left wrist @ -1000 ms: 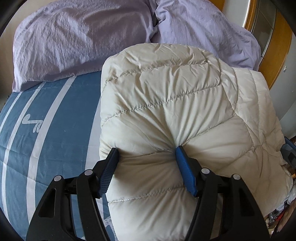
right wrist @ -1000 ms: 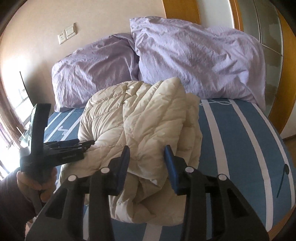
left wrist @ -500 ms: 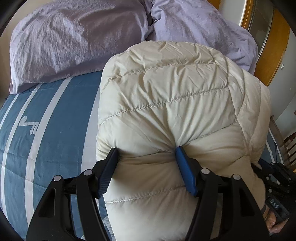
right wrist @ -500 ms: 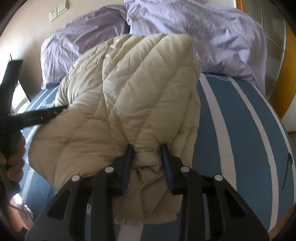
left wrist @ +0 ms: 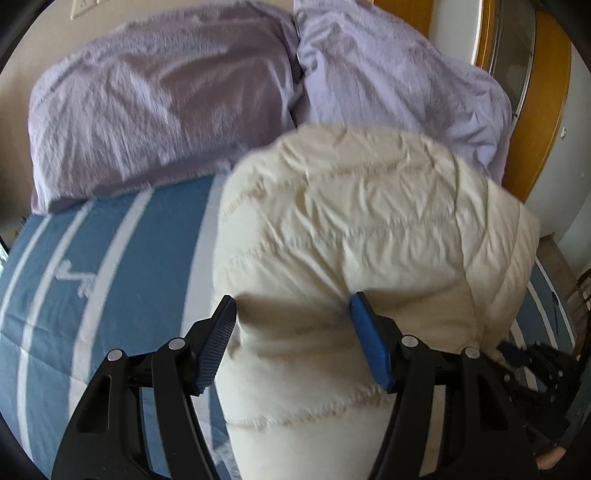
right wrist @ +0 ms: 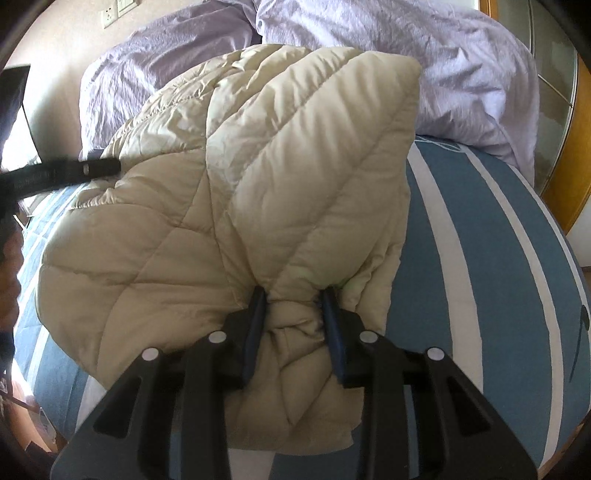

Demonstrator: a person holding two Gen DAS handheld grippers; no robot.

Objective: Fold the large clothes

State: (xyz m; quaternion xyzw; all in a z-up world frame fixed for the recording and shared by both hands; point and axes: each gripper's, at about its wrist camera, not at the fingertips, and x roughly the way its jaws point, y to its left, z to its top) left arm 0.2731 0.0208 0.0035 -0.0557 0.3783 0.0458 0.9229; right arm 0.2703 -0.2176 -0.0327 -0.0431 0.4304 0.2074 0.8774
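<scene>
A cream quilted down jacket (left wrist: 369, 240) is bunched and held up over the blue striped bed (left wrist: 122, 258). My left gripper (left wrist: 293, 314) is shut on a thick puffy fold of it, jaws wide around the padding. In the right wrist view the jacket (right wrist: 258, 166) fills the middle, and my right gripper (right wrist: 293, 306) is shut on a gathered bunch of its edge. The left gripper (right wrist: 66, 173) shows there at the left edge, and the right gripper (left wrist: 535, 365) shows at the lower right of the left wrist view.
Two lilac pillows (left wrist: 166, 103) (right wrist: 424, 55) lie at the head of the bed. A wooden-framed door or wardrobe (left wrist: 543, 110) stands at the right. A wall socket plate (right wrist: 125, 9) is on the beige wall behind.
My right gripper moved in and shut on the jacket's bunched edge. Both grippers have lifted the jacket, which now stands higher and nearer both cameras.
</scene>
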